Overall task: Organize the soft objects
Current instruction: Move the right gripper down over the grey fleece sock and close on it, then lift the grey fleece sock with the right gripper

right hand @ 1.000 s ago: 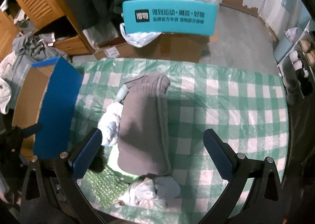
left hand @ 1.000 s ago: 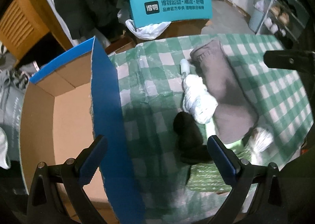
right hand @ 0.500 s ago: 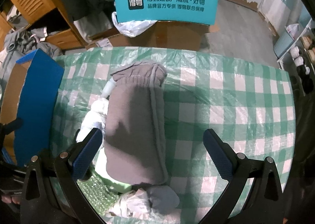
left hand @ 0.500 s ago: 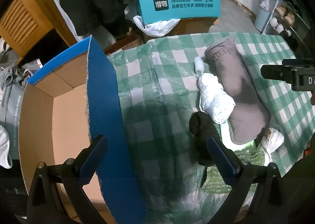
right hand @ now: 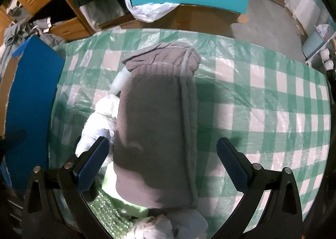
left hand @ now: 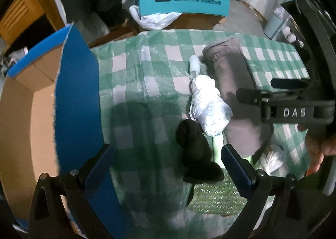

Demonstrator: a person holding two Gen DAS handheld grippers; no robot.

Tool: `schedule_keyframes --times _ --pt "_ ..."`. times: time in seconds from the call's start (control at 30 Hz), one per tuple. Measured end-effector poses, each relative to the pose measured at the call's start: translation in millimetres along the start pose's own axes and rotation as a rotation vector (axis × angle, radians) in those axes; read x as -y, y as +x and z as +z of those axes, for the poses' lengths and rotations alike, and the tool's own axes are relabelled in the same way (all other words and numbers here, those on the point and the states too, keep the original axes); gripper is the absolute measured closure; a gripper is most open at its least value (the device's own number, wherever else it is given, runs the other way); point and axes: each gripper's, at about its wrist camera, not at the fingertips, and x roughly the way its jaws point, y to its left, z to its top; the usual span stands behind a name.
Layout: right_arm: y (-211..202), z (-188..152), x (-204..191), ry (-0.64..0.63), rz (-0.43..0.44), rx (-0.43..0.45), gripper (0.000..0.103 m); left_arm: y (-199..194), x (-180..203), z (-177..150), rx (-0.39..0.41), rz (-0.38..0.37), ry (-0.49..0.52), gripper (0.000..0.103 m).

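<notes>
The left gripper (left hand: 168, 161) is hovering with its jaws spread wide and gripping nothing. A black soft item (left hand: 197, 155) is lying on the green checked tablecloth (left hand: 147, 75) between its fingers. A white bundle (left hand: 208, 106) is touching the far end of the black item. A grey rolled garment (left hand: 235, 96) is lying just beside the white bundle. An open cardboard box (left hand: 31, 117) with a blue flap (left hand: 75, 96) is standing at the cloth's left edge.

The right gripper (right hand: 162, 161) is hovering with its jaws wide apart and empty, straddling the grey rolled garment (right hand: 155, 125). The white bundle (right hand: 98, 121) is lying against the garment's left side. A green textured piece (right hand: 111, 213) is lying under the near end. A person's hand (left hand: 319, 150) is holding the right gripper.
</notes>
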Motion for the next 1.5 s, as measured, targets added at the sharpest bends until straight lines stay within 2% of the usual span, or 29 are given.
schedule_keyframes --times 0.2,0.3,0.43,0.6,0.67,0.77,0.97,1.1,1.27,1.37,1.43,1.5 --pt "14 -1 -5 -0.015 -0.025 -0.027 0.002 5 10 -1 0.041 0.063 0.023 0.001" --pt "19 -1 -3 -0.011 -0.047 -0.036 0.003 4 13 -1 0.033 0.056 0.044 0.002" --pt "25 -2 -1 -0.009 -0.045 -0.052 0.021 -1 14 -3 0.025 0.006 0.035 0.004" --pt "27 -4 -2 -0.034 -0.036 -0.067 0.044 6 16 -3 -0.007 -0.002 0.034 0.004" --pt "25 -6 -2 -0.038 -0.019 -0.07 0.058 12 14 -2 -0.025 -0.013 0.018 0.004" --pt "18 -8 0 -0.033 -0.027 -0.07 0.069 17 9 -2 -0.045 -0.039 -0.023 0.004" --pt "6 -14 8 0.0 -0.024 -0.046 0.073 26 1 -3 -0.079 -0.079 -0.094 0.004" --pt "-10 -16 11 0.007 -0.016 0.004 0.073 25 6 -4 -0.073 -0.077 -0.082 0.006" --pt "-27 -20 15 -0.001 -0.042 0.055 0.073 31 16 -7 -0.09 -0.065 -0.028 0.019" --pt "-35 -22 17 0.011 -0.045 0.067 0.073 39 18 -9 -0.115 -0.051 -0.013 0.029" --pt "-41 -22 22 0.035 -0.028 0.07 0.073 43 17 -10 -0.126 -0.053 -0.013 0.041" --pt "-47 -24 26 0.05 -0.02 0.073 0.073 45 16 -11 -0.126 -0.054 -0.011 0.046"
